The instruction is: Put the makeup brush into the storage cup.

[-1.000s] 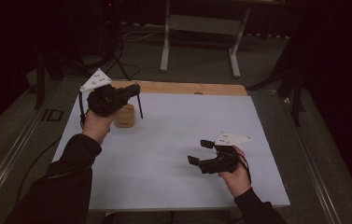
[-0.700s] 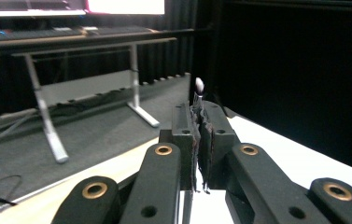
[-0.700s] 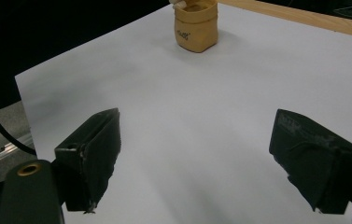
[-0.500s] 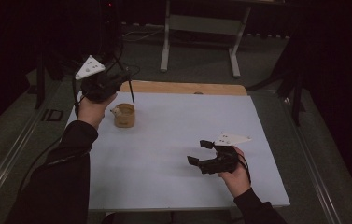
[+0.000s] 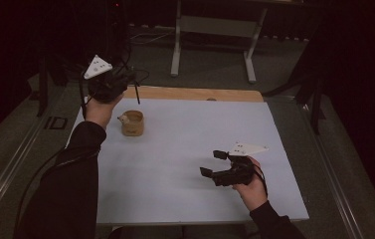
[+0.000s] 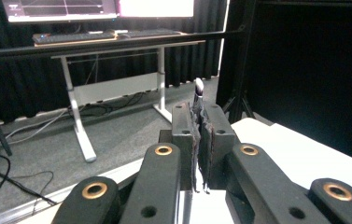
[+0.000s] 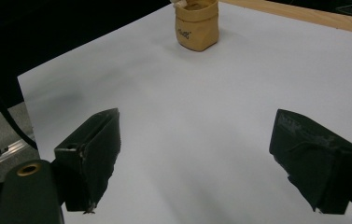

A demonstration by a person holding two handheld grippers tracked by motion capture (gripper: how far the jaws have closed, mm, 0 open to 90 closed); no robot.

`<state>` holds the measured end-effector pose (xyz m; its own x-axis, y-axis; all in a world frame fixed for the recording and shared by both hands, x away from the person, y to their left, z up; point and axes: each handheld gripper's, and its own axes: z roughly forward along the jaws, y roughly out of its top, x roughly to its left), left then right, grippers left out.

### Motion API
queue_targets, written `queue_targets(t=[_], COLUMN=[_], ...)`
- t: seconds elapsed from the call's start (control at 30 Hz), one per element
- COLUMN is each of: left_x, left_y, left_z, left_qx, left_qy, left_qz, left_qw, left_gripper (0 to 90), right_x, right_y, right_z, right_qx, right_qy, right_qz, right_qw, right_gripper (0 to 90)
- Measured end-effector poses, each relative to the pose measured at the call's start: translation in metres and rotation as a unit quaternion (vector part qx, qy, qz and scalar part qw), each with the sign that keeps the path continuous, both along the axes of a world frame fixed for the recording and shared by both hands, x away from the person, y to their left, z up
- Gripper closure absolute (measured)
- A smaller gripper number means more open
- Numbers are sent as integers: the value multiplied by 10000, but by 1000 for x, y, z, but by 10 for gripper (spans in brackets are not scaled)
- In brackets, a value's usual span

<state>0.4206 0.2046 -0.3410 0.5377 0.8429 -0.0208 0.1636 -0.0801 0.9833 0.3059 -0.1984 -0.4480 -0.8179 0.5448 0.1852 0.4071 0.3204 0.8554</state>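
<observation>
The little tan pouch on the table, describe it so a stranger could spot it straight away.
On the white table, look to the far left area, just before the wooden strip. There stands the tan pouch, a small open-topped fabric bag and the table's one brown item.

Your left gripper [image 5: 120,82] is raised over the table's far left corner, its jaws pressed tight on a thin dark stick [image 6: 198,95], forearm stretched forward in a dark sleeve. Your right gripper [image 5: 215,163] hovers low near the front right, jaws spread wide with nothing between them, pointing left across the table.
</observation>
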Motion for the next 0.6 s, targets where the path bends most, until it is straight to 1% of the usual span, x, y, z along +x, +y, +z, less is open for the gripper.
queue_targets(t=[0.03,0.07,0.13,0.17,0.2,0.23,0.37,0.43,0.47,0.6], left_x=[2,3,5,6,7,8,12,13,14,15], left_y=[1,1,0,0,0,0,3,4,5,5], left_z=[-2,-4,-9,-12,-15,-17,-28,-32,-35,-44], left_qx=[-56,-31,-40,27,22,42,13,25,-6,87], left_qy=[28,30,45,51,68,87,198,215,242,317], left_qz=[-10,50,55,109,97,146,258,330,317,393], left_qw=[10000,10000,10000,9999,9999,9998,9995,9992,9992,9987], left_gripper=[858,858,858,857,857,857,857,857,856,856], right_x=[0,1,1,1,1,1,1,1,1,1], right_y=[0,-1,-1,-1,-1,-1,-2,-3,-3,-2], right_z=[0,0,-1,-1,-1,-1,-1,-1,-1,-1], right_qx=[-2,-1,13,6,7,7,18,32,34,32], right_qy=[-2,-1,16,10,5,15,22,23,27,21], right_qz=[-3,-2,-2,-4,-1,4,-8,-24,-22,-22], right_qw=[10000,10000,10000,10000,10000,10000,10000,10000,10000,10000], right_gripper=[162,163,163,163,163,163,163,163,163,163])
